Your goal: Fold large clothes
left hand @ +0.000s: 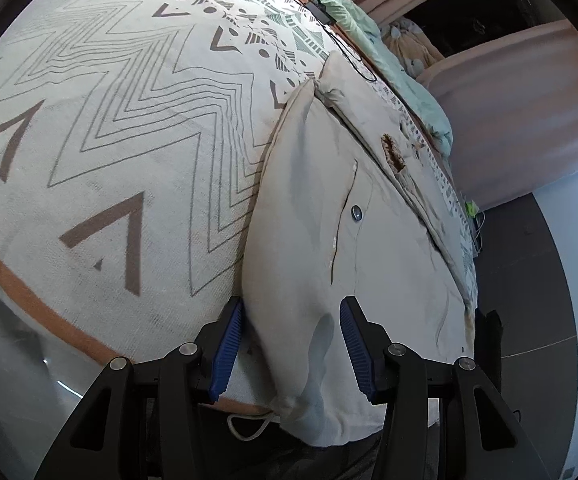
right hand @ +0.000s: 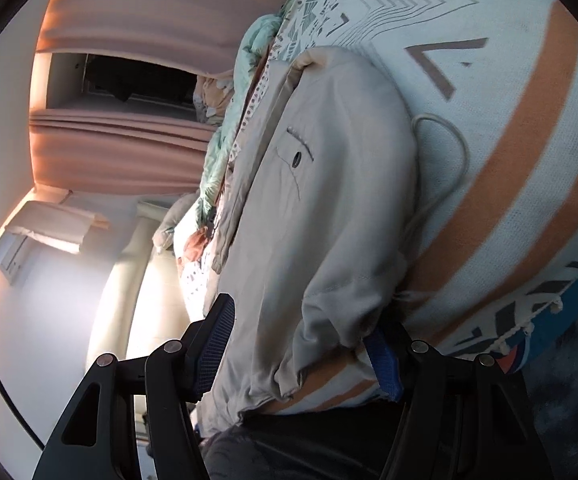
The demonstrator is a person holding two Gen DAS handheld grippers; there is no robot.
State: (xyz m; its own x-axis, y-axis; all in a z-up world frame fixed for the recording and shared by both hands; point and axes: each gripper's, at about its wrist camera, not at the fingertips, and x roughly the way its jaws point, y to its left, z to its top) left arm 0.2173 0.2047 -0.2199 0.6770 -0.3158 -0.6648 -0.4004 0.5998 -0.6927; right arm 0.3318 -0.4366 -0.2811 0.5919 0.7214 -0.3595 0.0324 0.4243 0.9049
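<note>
A bed fills most of both views, covered by a white bedspread point(left hand: 101, 128) with grey zigzag lines, grey arrow shapes and an orange band. On the bedspread, along the side of the bed near the pink curtains point(left hand: 529, 120), lies the beige garment point(left hand: 329, 208), a large piece of clothing with a metal snap button point(left hand: 356, 212) and a white drawstring cord point(right hand: 455, 160) that loops out onto the bedspread. A mint-green quilt point(left hand: 373, 44) is bunched at the far end of the bed, and a thin black cable point(left hand: 353, 50) runs over the bedspread there. The left gripper point(left hand: 292, 322) has its blue fingers half apart, with the near end of the garment between them; I cannot tell if the pads press on it. The right gripper point(right hand: 305, 332) also stands with its fingers well apart around a bunched fold of the garment; a firm hold is not clear.
</note>
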